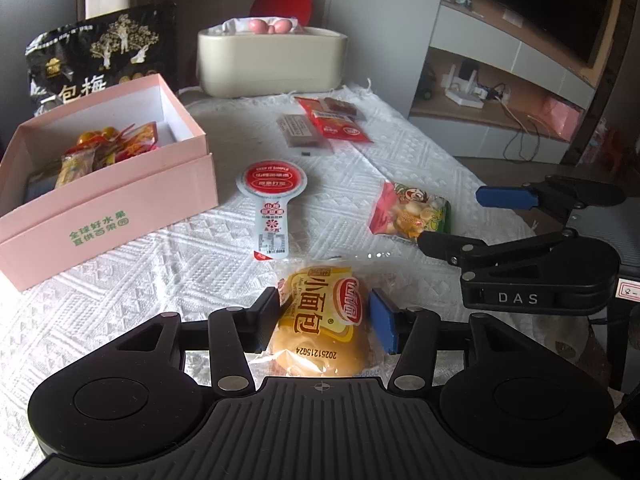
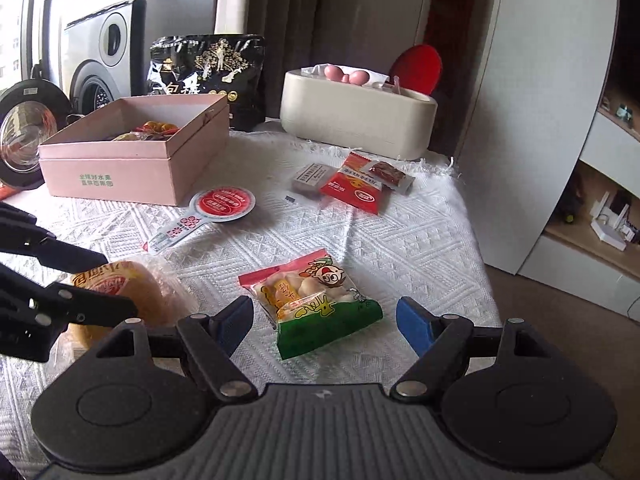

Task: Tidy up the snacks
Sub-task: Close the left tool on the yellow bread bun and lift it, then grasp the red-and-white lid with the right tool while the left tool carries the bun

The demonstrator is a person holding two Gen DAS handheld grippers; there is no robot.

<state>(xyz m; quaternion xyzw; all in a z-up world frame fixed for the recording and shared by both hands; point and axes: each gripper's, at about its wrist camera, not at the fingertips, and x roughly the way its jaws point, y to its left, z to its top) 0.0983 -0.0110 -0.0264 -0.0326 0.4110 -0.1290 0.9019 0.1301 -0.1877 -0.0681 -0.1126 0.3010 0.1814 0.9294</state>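
Observation:
My left gripper (image 1: 326, 318) is shut on a wrapped small bread bun (image 1: 320, 320), its pads pressed on both sides of the packet; the bun also shows in the right wrist view (image 2: 116, 292). My right gripper (image 2: 324, 322) is open around the near end of a red-and-green cracker packet (image 2: 316, 300), not touching it; the packet also shows in the left wrist view (image 1: 412, 212). The open pink box (image 1: 120, 184) at the left holds several snacks. A round red-and-white hawthorn pack (image 1: 272, 196) lies on the cloth in front of it.
Red sachets (image 1: 340, 120) and a grey bar (image 1: 300, 130) lie further back on the white cloth (image 1: 180, 264). A beige tissue box (image 1: 272, 60) and a black plum bag (image 1: 100, 56) stand at the back. The table's right edge drops to the floor.

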